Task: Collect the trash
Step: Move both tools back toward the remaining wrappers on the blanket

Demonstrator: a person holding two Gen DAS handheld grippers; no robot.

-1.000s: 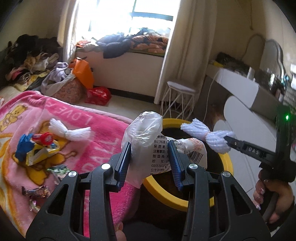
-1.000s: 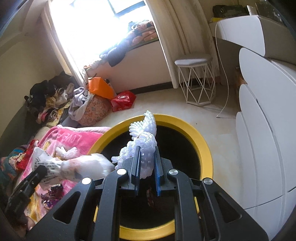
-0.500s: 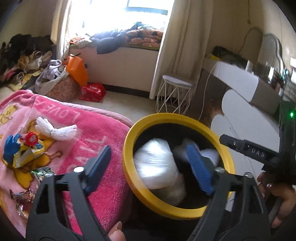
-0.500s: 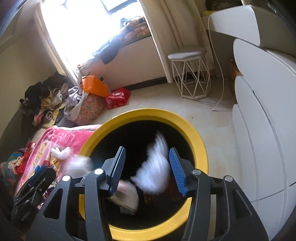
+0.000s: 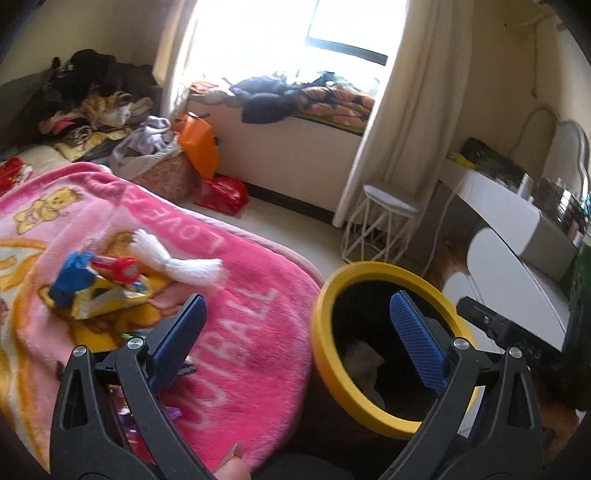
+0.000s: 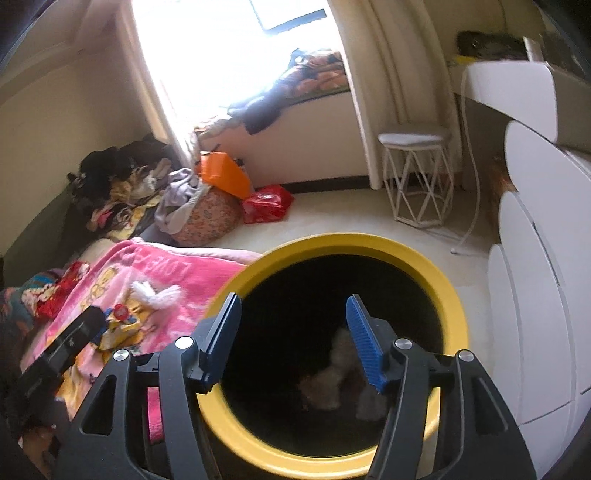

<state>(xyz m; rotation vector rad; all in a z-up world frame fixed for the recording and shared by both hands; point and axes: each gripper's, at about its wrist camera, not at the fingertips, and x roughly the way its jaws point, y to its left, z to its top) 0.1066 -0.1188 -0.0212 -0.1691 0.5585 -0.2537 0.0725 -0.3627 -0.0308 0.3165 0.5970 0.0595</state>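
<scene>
1. Left wrist view: my left gripper point(image 5: 301, 334) has just been opening; its jaws stand wide with nothing between them, straddling the pink blanket point(image 5: 236, 332) and the yellow-rimmed bin point(image 5: 318, 354). A white tassel point(image 5: 177, 258) and wrappers point(image 5: 99, 291) lie on the blanket.
2. Right wrist view: my right gripper point(image 6: 293, 338) has just been opening too and grips nothing, above the bin. Pale trash point(image 6: 334, 373) lies at the bin's bottom.

Ahead of your grippers: bright window point(image 5: 332, 33), cream curtain point(image 5: 399, 122), cluttered window seat point(image 5: 295, 122). Ahead right, you have a white wire stool point(image 6: 415, 173) on pale floor point(image 6: 351, 218) and white rounded cabinets point(image 6: 535, 295).
</scene>
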